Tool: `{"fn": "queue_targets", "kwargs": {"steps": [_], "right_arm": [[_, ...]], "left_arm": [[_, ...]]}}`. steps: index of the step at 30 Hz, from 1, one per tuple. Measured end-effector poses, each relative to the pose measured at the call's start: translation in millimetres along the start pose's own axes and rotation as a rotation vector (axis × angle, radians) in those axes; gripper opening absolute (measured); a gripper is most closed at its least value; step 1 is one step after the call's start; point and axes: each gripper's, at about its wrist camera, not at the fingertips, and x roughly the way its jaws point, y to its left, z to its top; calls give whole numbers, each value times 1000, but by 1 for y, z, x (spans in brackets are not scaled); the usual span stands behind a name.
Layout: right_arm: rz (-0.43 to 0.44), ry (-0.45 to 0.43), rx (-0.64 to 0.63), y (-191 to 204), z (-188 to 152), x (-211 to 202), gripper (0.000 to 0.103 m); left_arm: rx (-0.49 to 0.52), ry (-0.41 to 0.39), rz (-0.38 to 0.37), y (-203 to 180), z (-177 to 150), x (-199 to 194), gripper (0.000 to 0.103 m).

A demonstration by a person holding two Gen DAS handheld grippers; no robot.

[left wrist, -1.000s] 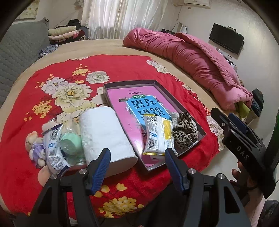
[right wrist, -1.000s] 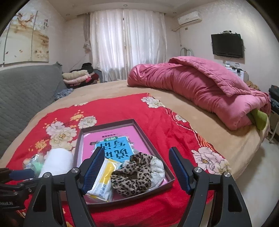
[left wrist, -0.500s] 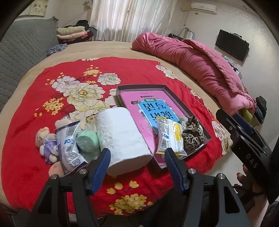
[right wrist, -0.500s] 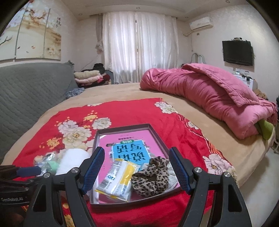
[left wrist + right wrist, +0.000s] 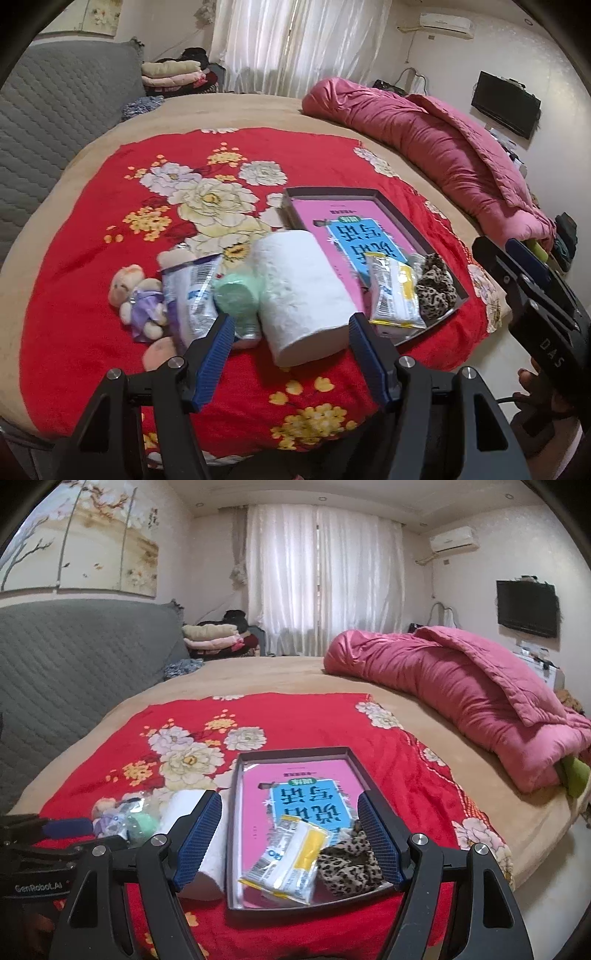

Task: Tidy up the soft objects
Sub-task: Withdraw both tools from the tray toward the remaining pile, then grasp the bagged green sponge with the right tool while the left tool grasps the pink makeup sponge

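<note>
A white paper roll (image 5: 304, 291) lies on the red floral cloth (image 5: 92, 314), just beyond my open left gripper (image 5: 291, 334). Left of the roll sit a mint green puff (image 5: 236, 295), a clear wipes pack (image 5: 192, 291) and a small plush bear (image 5: 138, 295). A dark tray (image 5: 391, 206) to the right holds a pink book (image 5: 332, 221), a yellow-white tissue pack (image 5: 393, 295) and a leopard scrunchie (image 5: 436, 286). My right gripper (image 5: 290, 827) hangs open over the tray's (image 5: 236, 812) near end, above the tissue pack (image 5: 288, 864) and the scrunchie (image 5: 349, 864), touching neither.
A rumpled pink quilt (image 5: 461, 686) lies along the bed's right side. A grey quilted headboard (image 5: 74, 657) stands at the left, with folded clothes (image 5: 212, 637) behind it. The bed's edge (image 5: 546, 834) drops to the floor on the right. My left gripper's body (image 5: 40, 853) shows low left.
Both grippers drew back and tilted up, so the roll, tray and soft things sit farther off and more of the room shows. Both stay open; nothing on the bed moved.
</note>
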Motion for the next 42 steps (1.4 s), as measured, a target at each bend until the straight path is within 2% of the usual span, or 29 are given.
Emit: {"fn": "queue_targets", "kwargs": {"steps": [14,25,30,33,42], "right_arm": [[104,22,-75,48,5,-5,77],[221,33,-200,103,3,-10,78],[252,48,-253,120,-4,-6,78],[263,70,-276,126,-8,0,78],[295,151,-324,139,-24,24,78]], "left_arm": [[-47,-17,43,33,-5,-13,64],[-179,7,109,106,-22,-13,64],[-247,21,100,135,-29,-10,64],[-287,51,46,145,-36,-2,64],[-336,149,-3,155,-50,33,64]]}}
